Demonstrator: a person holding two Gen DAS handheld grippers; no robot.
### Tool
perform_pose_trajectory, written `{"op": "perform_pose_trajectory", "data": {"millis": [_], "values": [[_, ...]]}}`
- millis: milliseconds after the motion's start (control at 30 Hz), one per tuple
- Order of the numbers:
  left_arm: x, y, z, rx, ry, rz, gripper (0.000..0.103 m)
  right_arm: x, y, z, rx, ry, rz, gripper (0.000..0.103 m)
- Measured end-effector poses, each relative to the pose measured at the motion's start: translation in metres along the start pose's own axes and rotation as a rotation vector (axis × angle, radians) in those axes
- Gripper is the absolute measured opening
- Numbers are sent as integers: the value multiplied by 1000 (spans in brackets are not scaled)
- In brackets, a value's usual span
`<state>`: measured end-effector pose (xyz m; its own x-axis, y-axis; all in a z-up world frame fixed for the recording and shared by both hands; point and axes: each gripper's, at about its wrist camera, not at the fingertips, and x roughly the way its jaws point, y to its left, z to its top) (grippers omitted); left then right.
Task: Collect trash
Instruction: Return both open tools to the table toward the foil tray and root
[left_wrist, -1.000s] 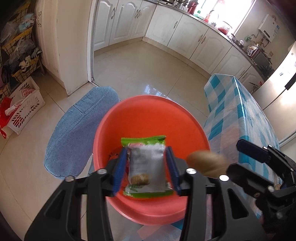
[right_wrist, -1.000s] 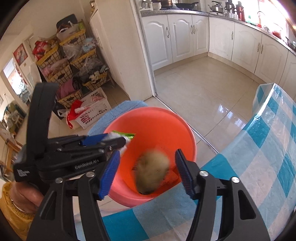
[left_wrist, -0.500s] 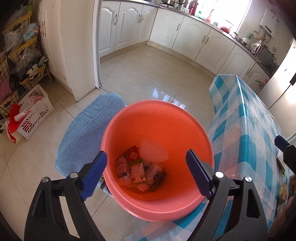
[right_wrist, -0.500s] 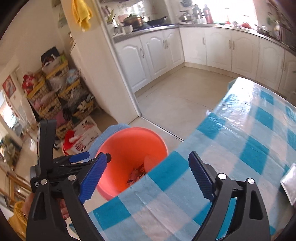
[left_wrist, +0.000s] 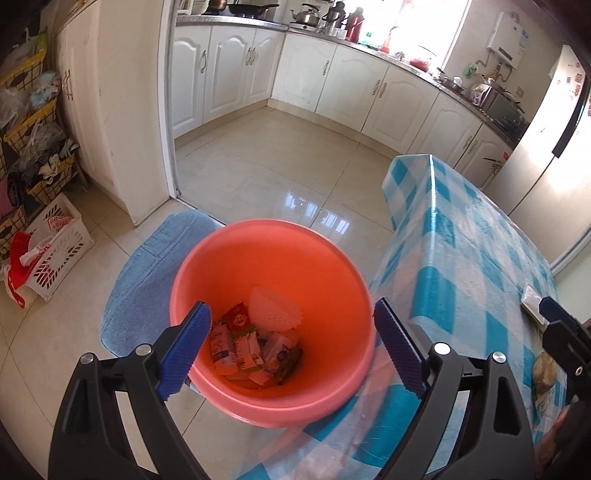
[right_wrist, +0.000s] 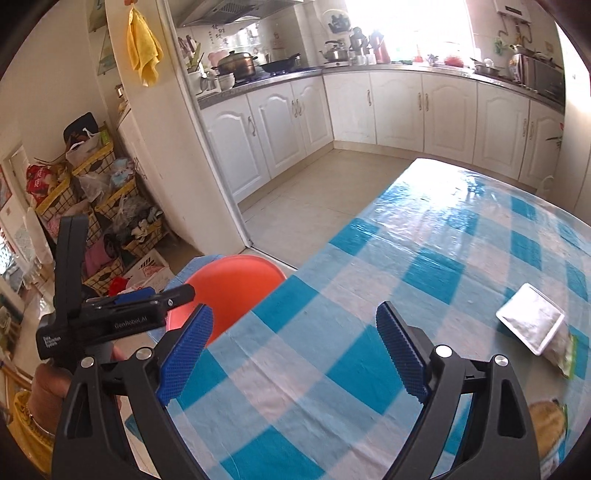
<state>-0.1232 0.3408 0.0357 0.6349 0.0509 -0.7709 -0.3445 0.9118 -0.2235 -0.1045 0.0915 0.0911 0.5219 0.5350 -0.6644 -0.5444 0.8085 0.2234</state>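
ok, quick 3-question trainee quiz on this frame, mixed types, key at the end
1. True or false: the left gripper holds a wrapper.
2. Where does the orange bin stand? A) on the table B) on the floor beside the table C) inside a cupboard
3. Fill in: the silver packet lies on the ____.

Key: 1 false, it is open and empty; 2 B; 3 table.

Right claw (right_wrist: 291, 350), jaws just spread (nothing between), hovers over the checked tablecloth (right_wrist: 424, 254) near a silver packet (right_wrist: 530, 322).
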Motion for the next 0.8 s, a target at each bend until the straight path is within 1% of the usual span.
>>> {"op": "perform_pose_trajectory", "data": {"millis": [267,367,633,800], "values": [[-13,-14,-6,24,-8,-26,90,-19,-7,-16,25,-7,-21,89],[-19,-22,-10,39,-10,-37,90,-26,-9,-21,27,-15,-32,91],[-32,-45,-20,91,-13,-72,90,-55,-20,-37,43,-50,-65,91],[-41,-64,-29,133,-15,-110,90,-80,-30,-55,65,-82,-97,91]]}}
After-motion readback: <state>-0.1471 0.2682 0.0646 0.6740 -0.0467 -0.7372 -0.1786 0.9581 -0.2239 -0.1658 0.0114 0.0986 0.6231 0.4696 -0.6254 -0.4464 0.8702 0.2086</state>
